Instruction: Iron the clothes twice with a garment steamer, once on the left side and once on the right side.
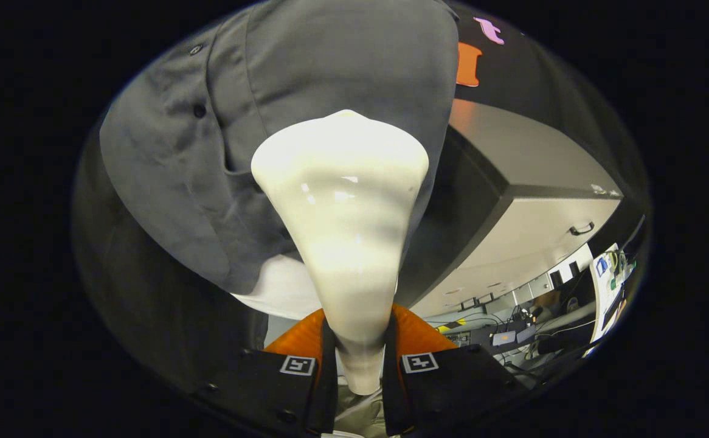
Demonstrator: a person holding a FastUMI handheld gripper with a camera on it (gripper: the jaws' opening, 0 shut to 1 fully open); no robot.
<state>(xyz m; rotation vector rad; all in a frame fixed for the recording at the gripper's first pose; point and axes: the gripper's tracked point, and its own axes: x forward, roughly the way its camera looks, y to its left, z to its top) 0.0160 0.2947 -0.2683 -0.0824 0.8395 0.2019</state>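
A cream-white garment steamer rises from between my fingers, its narrow handle clamped by both and its wide head flaring out ahead. My gripper is shut on that handle. Just beyond the head hangs a grey button-up shirt, with its button placket running down to the left of the steamer. The steamer head sits against or very close to the shirt's front, right of the placket; I cannot tell if it touches. A white layer shows under the shirt's hem.
To the right of the shirt stands a large grey cabinet with a dark handle. Past it lies a cluttered desk with cables and small devices. Black cloth hangs behind and left of the shirt.
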